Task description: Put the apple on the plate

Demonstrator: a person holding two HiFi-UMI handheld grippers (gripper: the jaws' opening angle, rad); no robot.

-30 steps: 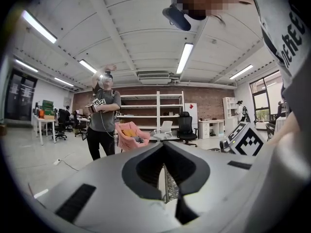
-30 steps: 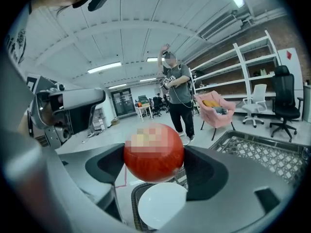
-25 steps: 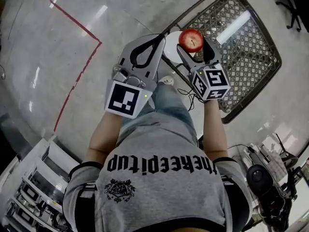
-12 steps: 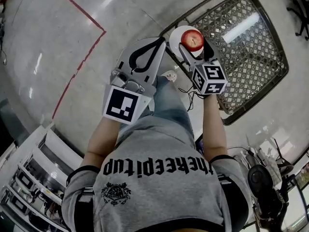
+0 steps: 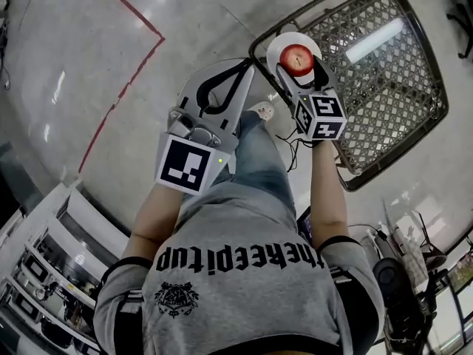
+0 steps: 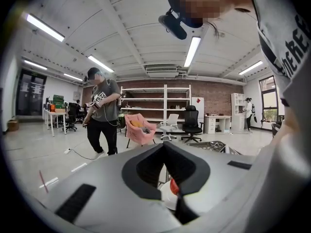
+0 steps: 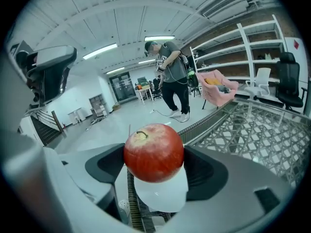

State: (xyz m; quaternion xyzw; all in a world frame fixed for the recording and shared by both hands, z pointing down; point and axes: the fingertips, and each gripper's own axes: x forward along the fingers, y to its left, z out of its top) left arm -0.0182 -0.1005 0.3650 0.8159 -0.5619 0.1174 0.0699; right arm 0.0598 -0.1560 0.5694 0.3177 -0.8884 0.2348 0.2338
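Observation:
My right gripper [image 5: 297, 63] is shut on a red apple [image 5: 297, 58], its jaws pressing the apple's two sides. Directly below the apple a white plate [image 5: 284, 44] rests on the near corner of a black mesh table [image 5: 384, 72]. In the right gripper view the apple [image 7: 154, 152] hangs above the plate [image 7: 163, 194], apart from it. To the left, my left gripper [image 5: 247, 68] is shut with nothing in it, over the floor beside the table's edge. Through its closed jaws [image 6: 164, 145] a bit of plate [image 6: 165, 196] and a red sliver of apple [image 6: 173, 186] show.
The mesh table's rim [image 7: 204, 120] runs just under the plate. A red tape line [image 5: 126, 87] crosses the floor at the left. White shelving [image 5: 44, 272] stands at the lower left. A walking person [image 6: 103, 115], a pink chair [image 6: 140, 127] and office chairs stand farther off.
My right gripper has carried the apple forward over the table corner, so the plate now lies right under it. The left gripper has hardly moved.

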